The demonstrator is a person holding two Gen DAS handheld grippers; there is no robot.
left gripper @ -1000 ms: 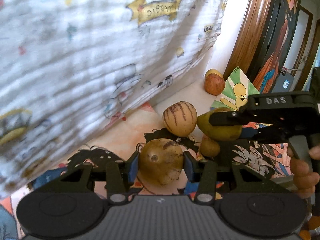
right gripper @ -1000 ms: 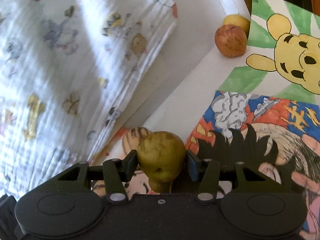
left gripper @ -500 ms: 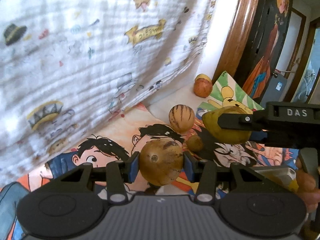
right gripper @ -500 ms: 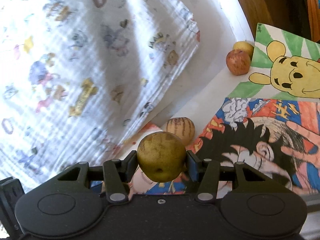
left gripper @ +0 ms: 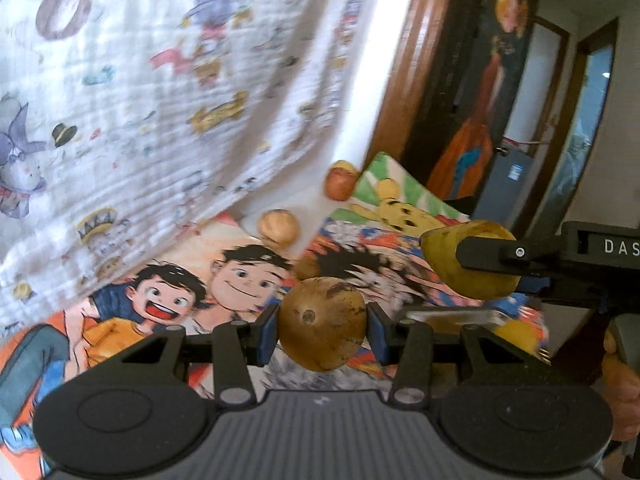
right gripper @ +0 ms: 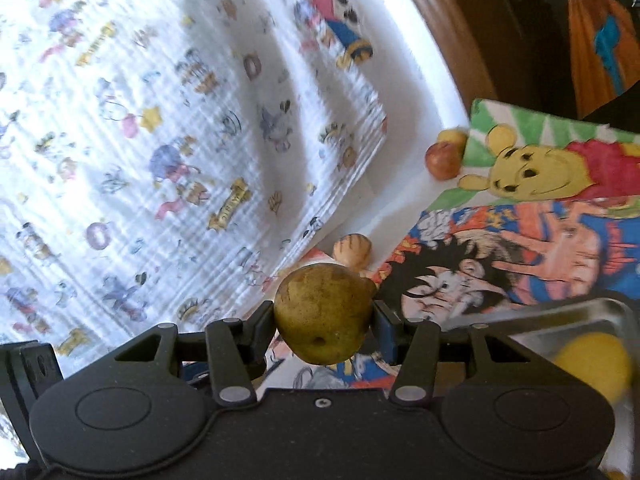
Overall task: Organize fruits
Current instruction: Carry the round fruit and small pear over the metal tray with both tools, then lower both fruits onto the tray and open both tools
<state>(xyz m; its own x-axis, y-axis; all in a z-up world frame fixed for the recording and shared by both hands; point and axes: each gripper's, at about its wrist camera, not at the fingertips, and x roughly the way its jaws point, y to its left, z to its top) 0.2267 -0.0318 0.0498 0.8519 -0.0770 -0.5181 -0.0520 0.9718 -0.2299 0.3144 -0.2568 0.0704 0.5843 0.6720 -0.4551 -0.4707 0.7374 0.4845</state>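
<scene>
My left gripper (left gripper: 322, 326) is shut on a brown, speckled pear (left gripper: 320, 320), held above the cartoon-print mat (left gripper: 172, 300). My right gripper (right gripper: 324, 320) is shut on a greenish-brown pear (right gripper: 322, 312); that pear (left gripper: 472, 264) also shows at the right of the left wrist view, higher than the brown one. On the table beyond lie a striped round fruit (left gripper: 278, 227) (right gripper: 353, 250), a small brown fruit (left gripper: 307, 268), and a red apple (left gripper: 340, 184) (right gripper: 442, 160) with a yellow fruit (right gripper: 452, 136) behind it.
A metal tray (right gripper: 560, 312) (left gripper: 452, 316) holding a yellow fruit (right gripper: 592, 364) sits at the lower right. A white printed cloth (left gripper: 160, 100) hangs along the left. A wooden frame (left gripper: 404, 80) and a hand (left gripper: 620, 384) are on the right.
Both grippers have risen and drawn back from the table with their pears still held. The fruits on the table look smaller, and the metal tray has come into the right wrist view.
</scene>
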